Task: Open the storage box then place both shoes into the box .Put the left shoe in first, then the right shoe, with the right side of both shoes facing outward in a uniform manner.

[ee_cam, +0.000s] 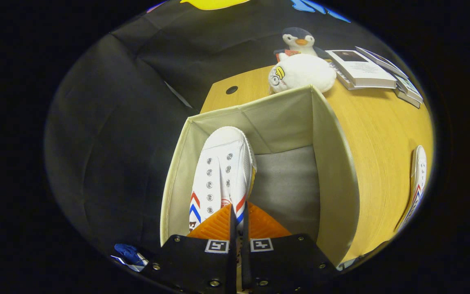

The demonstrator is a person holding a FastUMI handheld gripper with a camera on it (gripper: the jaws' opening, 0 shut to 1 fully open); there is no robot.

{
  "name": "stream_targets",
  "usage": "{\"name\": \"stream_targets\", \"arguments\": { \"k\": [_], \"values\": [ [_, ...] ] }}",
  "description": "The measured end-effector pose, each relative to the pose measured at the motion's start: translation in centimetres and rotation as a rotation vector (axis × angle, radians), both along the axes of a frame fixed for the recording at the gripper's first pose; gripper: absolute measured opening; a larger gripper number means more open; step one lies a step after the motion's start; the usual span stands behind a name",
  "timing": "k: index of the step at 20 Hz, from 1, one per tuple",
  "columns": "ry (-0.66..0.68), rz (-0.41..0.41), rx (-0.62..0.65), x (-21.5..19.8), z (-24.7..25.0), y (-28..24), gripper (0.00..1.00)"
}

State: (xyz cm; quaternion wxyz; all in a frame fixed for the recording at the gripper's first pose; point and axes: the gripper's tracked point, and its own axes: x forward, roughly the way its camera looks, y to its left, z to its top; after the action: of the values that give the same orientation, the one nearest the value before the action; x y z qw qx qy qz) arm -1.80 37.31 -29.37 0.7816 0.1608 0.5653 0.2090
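While our gripper [238, 220] clamps the heel collar of a white canvas sneaker [220, 175], fingers nearly together, we hold it inside the open fabric storage box [333, 171] by its left wall. Beyond, on the wooden table [375, 134], lie the second sneaker [416, 179], a white plush toy [302, 72], a penguin plush [299, 41] and books [361, 67].

Held shoe's [222, 171] heel behind fingers [218, 224]

One white shoe [222, 171] stands toe-up inside the open beige storage box [333, 171]; the other shoe [416, 183] lies on the table.
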Motion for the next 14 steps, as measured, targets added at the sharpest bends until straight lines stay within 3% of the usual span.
{"name": "stream_targets", "arguments": {
  "k": [1, 2, 3, 5, 6, 10, 14],
  "values": [
    [0.008, 0.008, 0.007, 0.0, -0.4, 0.0, 0.10],
    [0.003, 0.012, 0.010, 0.1, -0.5, -0.2, 0.32],
    [-0.007, 0.017, 0.064, 0.2, 0.1, 0.6, 0.34],
    [-0.026, 0.041, 0.128, -0.1, 1.8, 1.5, 0.91],
    [-0.056, 0.062, 0.099, 0.0, 2.3, 0.8, 0.98],
    [-0.228, 0.142, 0.031, 0.6, 6.1, -2.3, 0.98],
    [-0.366, 0.133, -0.025, 2.3, 9.7, -7.6, 0.98]
  ]
}}
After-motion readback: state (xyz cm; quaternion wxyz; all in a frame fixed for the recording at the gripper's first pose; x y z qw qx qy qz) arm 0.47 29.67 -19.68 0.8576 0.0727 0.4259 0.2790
